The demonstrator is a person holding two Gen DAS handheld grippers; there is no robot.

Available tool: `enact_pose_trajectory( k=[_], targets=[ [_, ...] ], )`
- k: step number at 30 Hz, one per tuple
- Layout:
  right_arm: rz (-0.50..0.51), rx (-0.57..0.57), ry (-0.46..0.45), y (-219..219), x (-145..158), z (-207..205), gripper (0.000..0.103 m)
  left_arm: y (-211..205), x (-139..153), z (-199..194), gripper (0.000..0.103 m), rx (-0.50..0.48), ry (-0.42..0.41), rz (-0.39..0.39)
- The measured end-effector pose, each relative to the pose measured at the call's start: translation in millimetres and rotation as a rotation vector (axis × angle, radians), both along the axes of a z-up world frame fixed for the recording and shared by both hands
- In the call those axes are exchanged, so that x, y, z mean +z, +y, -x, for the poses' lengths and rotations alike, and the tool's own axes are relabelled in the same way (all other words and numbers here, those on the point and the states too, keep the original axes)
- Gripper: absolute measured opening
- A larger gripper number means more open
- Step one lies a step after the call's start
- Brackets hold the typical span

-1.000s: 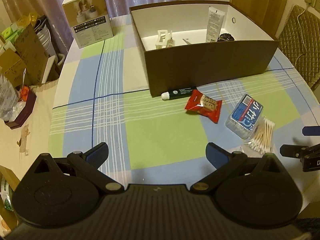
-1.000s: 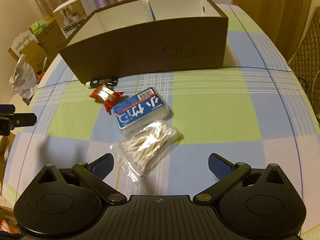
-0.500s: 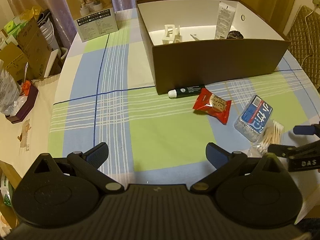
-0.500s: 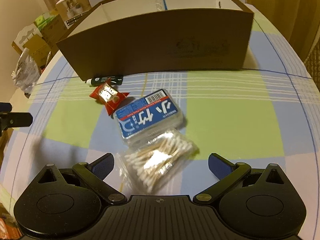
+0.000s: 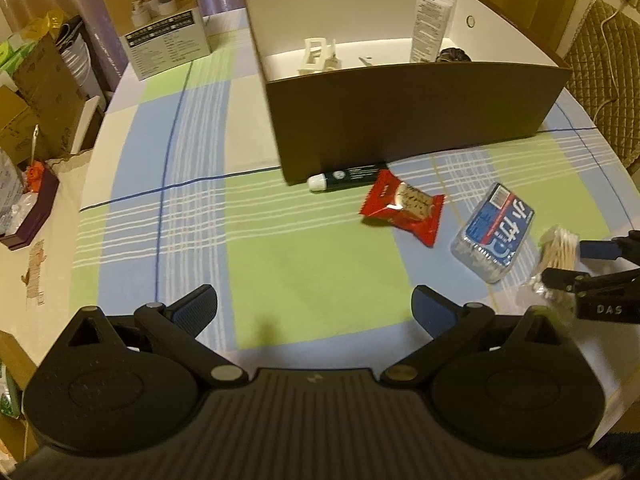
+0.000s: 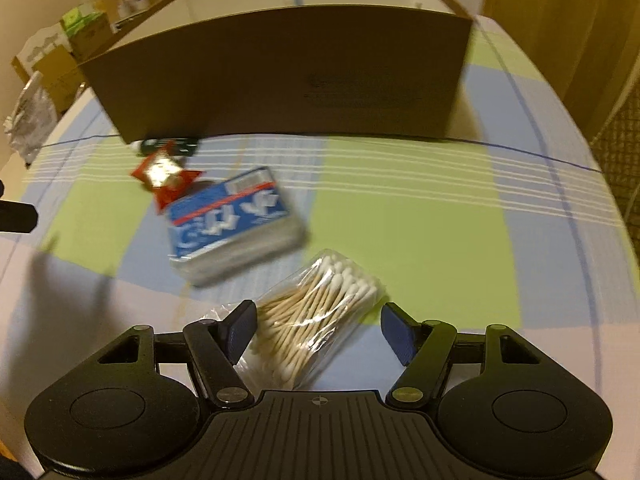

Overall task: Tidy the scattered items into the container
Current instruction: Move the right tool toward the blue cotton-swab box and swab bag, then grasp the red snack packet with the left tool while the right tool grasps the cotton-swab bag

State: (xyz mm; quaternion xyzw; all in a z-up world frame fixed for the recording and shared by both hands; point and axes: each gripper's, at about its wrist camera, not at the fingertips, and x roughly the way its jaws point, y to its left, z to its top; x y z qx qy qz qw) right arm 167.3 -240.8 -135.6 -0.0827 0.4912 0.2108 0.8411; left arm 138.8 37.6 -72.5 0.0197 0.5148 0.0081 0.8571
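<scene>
your right gripper (image 6: 318,332) sits low over the bag of cotton swabs (image 6: 320,320), jaws partly open with one on each side of the bag and not yet pinching it; in the left wrist view the same bag (image 5: 558,246) shows between those fingers at the right edge. the bag lies on the table (image 6: 420,216) in front of the brown box (image 6: 280,76), well short of its wall.

expect the bag to be very light, with a thin, crinkly and slippery film around a loose bundle of sticks. it will squash and slide rather than resist, so close across the middle of the bundle where the sticks are thickest, not on the empty film at the near end, which would likely slip out.

your left gripper (image 5: 314,308) hovers over bare cloth, jaws wide open and holding nothing.

just beside the swabs lies the blue-labelled pack (image 6: 234,224), touching or nearly touching the bag's far corner, so a sideways drag could nudge it. beyond it are the red snack packet (image 5: 402,208) and the dark tube (image 5: 348,176), which rests against the foot of the box. the box's near wall is tall; you will probably need to lift clear of it. inside, a white tube (image 5: 430,24) leans on the back wall, with small items on the floor.
</scene>
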Motion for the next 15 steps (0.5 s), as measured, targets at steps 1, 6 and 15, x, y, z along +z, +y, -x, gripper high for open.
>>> enact_pose_trajectory(
  k=[1, 6, 15],
  targets=[
    [0.011, -0.010, -0.006, -6.1, 0.6, -1.7, 0.071, -1.6, -1.5, -2.0, 0.102, 0.003, -0.003, 0.011],
    [0.010, -0.070, -0.017, -33.0, 5.7, -10.5, 0.071, -10.0, -12.4, -15.7, 0.098, 0.035, -0.017, 0.079],
    [-0.072, -0.148, -0.001, -60.4, 17.9, -25.7, 0.072, -24.0, -37.1, -52.2, 0.095, 0.138, -0.062, 0.169]
  ],
)
